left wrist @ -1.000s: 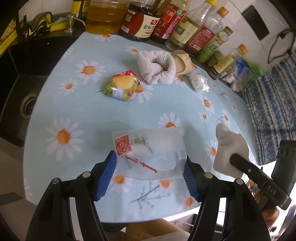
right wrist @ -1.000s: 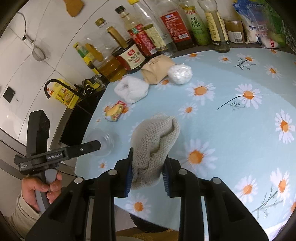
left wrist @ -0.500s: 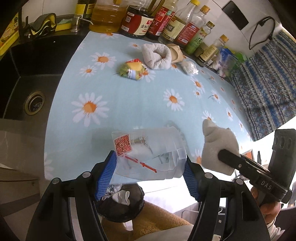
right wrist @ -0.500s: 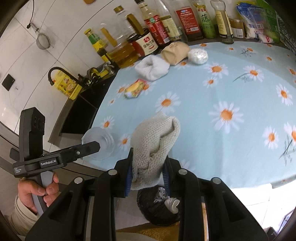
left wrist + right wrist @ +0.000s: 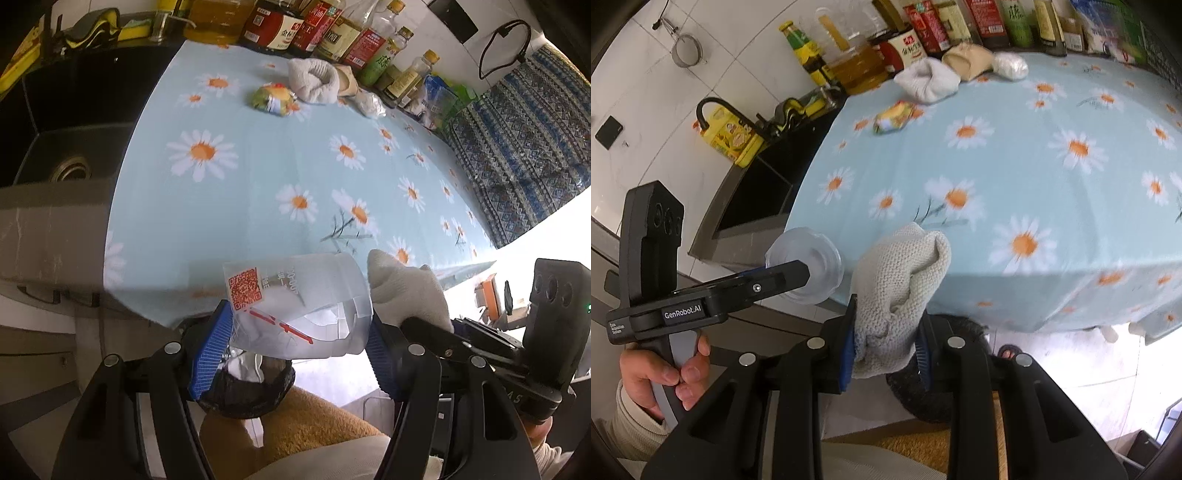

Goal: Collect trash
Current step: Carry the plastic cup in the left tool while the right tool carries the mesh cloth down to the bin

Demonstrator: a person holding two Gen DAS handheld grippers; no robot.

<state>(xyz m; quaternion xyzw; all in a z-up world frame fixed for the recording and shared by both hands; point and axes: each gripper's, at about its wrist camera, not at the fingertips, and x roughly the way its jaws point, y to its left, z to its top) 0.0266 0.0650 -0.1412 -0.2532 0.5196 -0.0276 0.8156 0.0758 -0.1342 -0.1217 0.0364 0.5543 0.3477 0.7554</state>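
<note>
The near half of my daisy tablecloth (image 5: 258,177) lies bare. At its far edge a snack packet (image 5: 274,99), rolled white cloth (image 5: 314,79) and a row of bottles (image 5: 332,29) block the way. Below me a black bin bag (image 5: 251,391) gapes open.

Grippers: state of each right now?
Left gripper: shut on clear cup.
Right gripper: shut on knit cloth.
</note>
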